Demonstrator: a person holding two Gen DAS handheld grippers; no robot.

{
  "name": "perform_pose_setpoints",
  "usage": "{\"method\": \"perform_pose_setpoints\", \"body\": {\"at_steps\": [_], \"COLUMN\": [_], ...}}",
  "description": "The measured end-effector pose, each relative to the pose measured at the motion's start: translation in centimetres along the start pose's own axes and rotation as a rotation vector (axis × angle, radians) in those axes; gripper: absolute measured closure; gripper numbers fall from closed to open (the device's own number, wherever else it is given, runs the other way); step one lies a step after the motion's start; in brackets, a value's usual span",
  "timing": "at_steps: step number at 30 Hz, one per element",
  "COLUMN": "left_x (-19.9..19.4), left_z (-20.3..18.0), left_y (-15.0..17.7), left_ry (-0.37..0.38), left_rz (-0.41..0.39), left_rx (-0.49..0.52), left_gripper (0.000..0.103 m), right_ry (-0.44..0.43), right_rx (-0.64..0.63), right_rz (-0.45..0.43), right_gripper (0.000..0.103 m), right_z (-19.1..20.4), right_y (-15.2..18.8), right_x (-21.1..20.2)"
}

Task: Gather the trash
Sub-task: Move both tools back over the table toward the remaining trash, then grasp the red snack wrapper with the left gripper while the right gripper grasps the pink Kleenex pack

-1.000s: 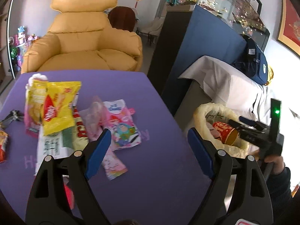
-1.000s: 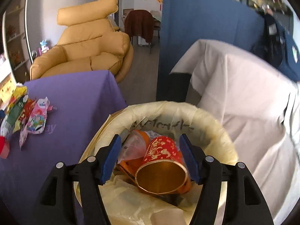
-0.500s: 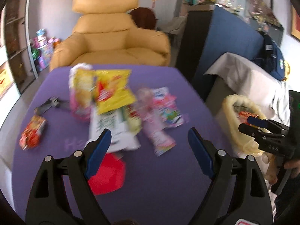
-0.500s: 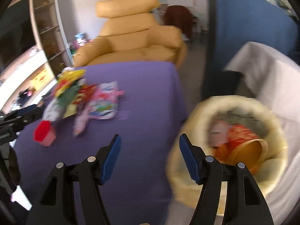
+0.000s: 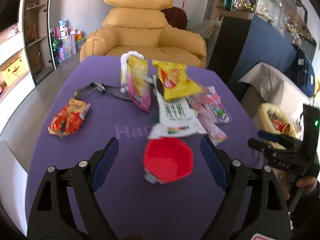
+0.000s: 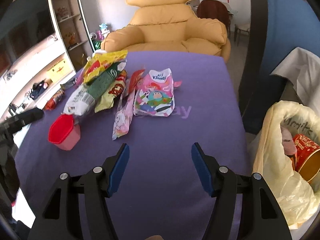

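Observation:
Several snack wrappers lie on a purple table (image 5: pixel 124 190): a yellow bag (image 5: pixel 174 82), a white packet (image 5: pixel 176 114), a pink cartoon bag (image 6: pixel 155 95), a red-orange wrapper (image 5: pixel 68 118). A red hexagonal cup (image 5: pixel 169 160) stands between the fingers of my open, empty left gripper (image 5: pixel 158 160); it also shows in the right wrist view (image 6: pixel 63 132). My right gripper (image 6: pixel 159 166) is open and empty above the table's right part. A bin with a cream bag liner (image 6: pixel 280 160) holds a red-and-gold cup (image 6: pixel 306 156).
A yellow armchair (image 5: pixel 140 32) stands behind the table. A blue partition (image 6: pixel 284 30) and a white-draped seat (image 5: pixel 280 88) are at the right, next to the bin. Shelves (image 6: pixel 66 20) line the left wall.
My right gripper swung left from over the bin to over the table. My left gripper turned left and came up to the red cup.

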State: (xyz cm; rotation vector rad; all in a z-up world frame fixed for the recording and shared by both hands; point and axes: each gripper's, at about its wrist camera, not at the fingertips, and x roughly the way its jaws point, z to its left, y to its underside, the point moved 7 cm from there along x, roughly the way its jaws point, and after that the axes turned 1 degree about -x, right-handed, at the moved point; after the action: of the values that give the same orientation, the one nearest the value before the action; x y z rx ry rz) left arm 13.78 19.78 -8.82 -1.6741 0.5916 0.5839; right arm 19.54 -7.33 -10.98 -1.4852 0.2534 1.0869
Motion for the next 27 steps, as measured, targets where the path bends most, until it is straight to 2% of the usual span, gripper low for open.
{"method": "perform_pose_setpoints", "body": {"at_steps": [5, 8, 12, 17, 20, 24, 27], "left_x": [0.1, 1.6, 3.8, 5.6, 5.6, 5.4, 4.6], "left_z": [5.6, 9.6, 13.1, 14.0, 13.3, 11.9, 9.7], "left_y": [-2.5, -3.1, -2.8, -2.5, -2.3, -1.7, -1.0], "left_ry": [-0.050, -0.112, -0.176, -0.166, -0.152, -0.097, -0.051], "left_rz": [-0.050, -0.024, 0.037, 0.100, 0.106, 0.120, 0.111], "left_rx": [-0.077, -0.138, -0.169, -0.184, -0.174, -0.197, -0.195], "left_gripper": [0.026, 0.031, 0.035, 0.039, 0.054, 0.091, 0.093], "right_ry": [0.017, 0.015, 0.012, 0.014, -0.008, -0.013, -0.019], "right_rx": [-0.007, 0.004, 0.001, -0.009, -0.013, -0.023, -0.007], "right_rz": [0.005, 0.014, 0.022, 0.023, 0.017, -0.026, -0.046], "right_gripper": [0.042, 0.042, 0.042, 0.042, 0.042, 0.042, 0.042], "right_z": [-0.2, -0.5, -0.8, -1.0, -0.8, -1.0, -1.6], "right_y": [0.9, 1.4, 1.9, 1.9, 1.7, 0.0, -1.8], "right_x": [0.2, 0.5, 0.5, 0.6, 0.5, 0.6, 1.4]}}
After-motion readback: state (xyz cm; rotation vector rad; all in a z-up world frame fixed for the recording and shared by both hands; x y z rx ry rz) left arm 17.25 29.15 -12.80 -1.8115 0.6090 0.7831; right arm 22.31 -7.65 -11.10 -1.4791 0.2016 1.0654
